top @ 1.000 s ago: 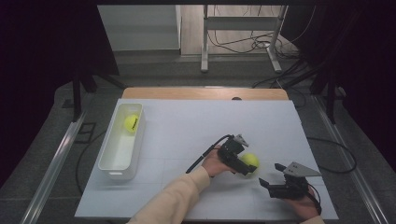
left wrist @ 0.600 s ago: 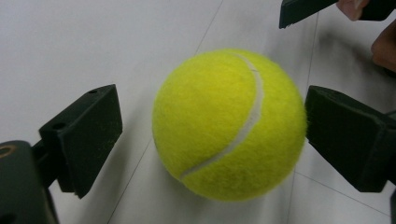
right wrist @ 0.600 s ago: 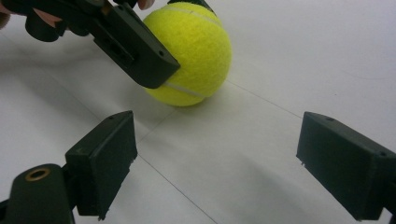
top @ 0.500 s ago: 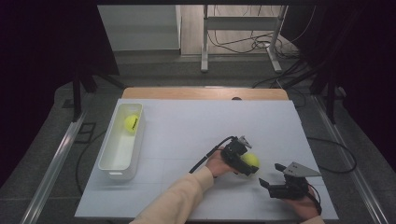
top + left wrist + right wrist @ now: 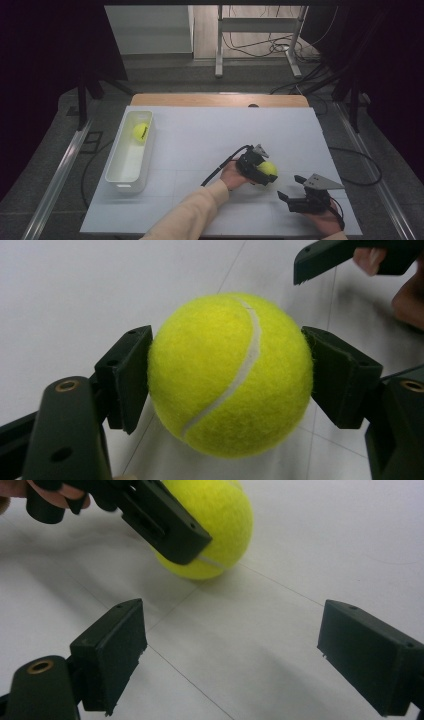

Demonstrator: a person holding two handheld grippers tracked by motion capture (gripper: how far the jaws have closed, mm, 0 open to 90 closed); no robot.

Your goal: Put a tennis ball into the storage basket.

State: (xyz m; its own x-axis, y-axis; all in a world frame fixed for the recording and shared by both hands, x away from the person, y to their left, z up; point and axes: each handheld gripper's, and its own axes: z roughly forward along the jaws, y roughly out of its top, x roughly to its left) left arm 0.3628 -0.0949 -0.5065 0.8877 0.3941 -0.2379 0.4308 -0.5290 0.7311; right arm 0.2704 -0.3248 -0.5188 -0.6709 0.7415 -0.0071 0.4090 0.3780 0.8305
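Note:
A yellow tennis ball (image 5: 230, 375) sits between both pads of my left gripper (image 5: 227, 380), whose jaws have just been closing and now press on its two sides. From above, that ball (image 5: 268, 169) rests on the white table sheet (image 5: 200, 140) right of centre, with the left gripper (image 5: 257, 170) around it. My right gripper (image 5: 290, 195) stands open near the front right with nothing between its jaws (image 5: 230, 655); ahead of it lies the held ball (image 5: 220, 520). A second tennis ball (image 5: 140, 131) lies in the far end of a white bin (image 5: 120, 177) at the left.
The white sheet covers a wooden table whose far edge (image 5: 220, 100) shows bare. Metal rails run along both sides of the table. Cables and a stand's legs (image 5: 255, 50) lie on the floor beyond.
The left gripper's jaws have closed onto the tennis ball. Both hands have kept their places.

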